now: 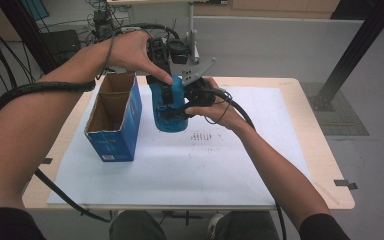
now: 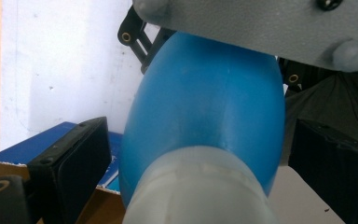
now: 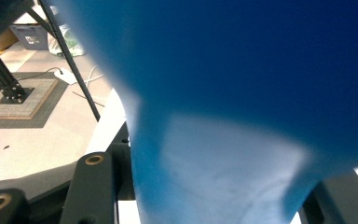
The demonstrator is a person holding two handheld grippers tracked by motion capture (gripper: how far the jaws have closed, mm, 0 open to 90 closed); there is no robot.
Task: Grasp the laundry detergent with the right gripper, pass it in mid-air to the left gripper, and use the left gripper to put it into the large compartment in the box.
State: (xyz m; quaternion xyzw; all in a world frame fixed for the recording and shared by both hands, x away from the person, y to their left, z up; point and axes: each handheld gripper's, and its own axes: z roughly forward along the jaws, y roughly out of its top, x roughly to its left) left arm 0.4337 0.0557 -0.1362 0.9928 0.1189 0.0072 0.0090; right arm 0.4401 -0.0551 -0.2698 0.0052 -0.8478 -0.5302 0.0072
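Jaws: both pairs clamp smooth, rounded blue bottle (image 1: pixel 169 107) | beside open cardboard box (image 1: pixel 114 117)

Black grippers, brass-ringed jaws, grey plate (image 1: pixel 198 71), trailing cables, seemingly black sleeves.

Soft, even indoor light, faint shadows; close blue bottle (image 3: pixel 242 93) blurred in both gripper views.
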